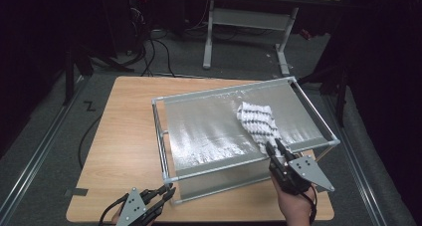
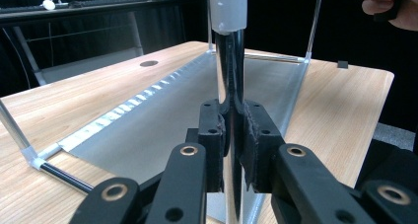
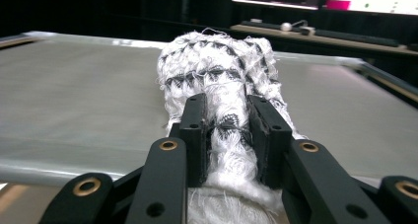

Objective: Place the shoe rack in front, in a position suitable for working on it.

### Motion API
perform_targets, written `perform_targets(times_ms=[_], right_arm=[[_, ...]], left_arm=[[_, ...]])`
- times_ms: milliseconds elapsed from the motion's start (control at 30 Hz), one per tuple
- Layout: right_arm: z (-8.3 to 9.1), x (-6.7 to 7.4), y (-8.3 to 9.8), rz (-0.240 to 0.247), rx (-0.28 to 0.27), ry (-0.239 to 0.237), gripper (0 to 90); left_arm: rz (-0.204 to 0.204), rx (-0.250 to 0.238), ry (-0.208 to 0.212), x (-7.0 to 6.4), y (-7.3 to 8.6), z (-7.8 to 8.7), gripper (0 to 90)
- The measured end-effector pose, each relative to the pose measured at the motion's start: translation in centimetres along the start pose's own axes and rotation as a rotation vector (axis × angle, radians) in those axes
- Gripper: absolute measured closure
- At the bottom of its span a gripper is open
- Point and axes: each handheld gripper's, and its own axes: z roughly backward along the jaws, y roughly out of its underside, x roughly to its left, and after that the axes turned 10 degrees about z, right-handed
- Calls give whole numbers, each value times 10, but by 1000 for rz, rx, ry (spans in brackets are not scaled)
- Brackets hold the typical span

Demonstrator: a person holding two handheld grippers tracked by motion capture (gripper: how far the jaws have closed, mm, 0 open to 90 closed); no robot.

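Note:
A white cloth with black zigzag stripes [image 1: 257,121] lies on the silver sheet of a metal-framed rack [image 1: 214,131], toward its right side. My right gripper [image 1: 277,148] is shut on the cloth's near end; in the right gripper view the woolly fabric [image 3: 222,71] is bunched between the pads [image 3: 194,135]. My left gripper [image 1: 168,190] sits at the rack's front left corner, shut on the upright chrome post [image 2: 230,61] of the frame, which stands pinched between the pads [image 2: 256,145].
The rack stands on a wooden table [image 1: 124,136], with bare wood to its left. A second desk's white legs [image 1: 208,37] and cables lie beyond on the grey floor. A hand [image 2: 389,4] shows at the top right of the left gripper view.

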Motion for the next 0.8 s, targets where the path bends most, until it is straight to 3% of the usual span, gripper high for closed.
perform_targets(times_ms=[233, 667, 800], right_arm=[[-2, 32, -9, 8, -19, -103, 707], [-7, 105, -28, 70, -64, -303, 703], [-9, 122, -33, 65, -72, -354, 701]], left_arm=[[1, 1, 1, 0, 0, 0, 800], [3, -1, 3, 0, 0, 0, 800], [4, -1, 3, 0, 0, 0, 800]])
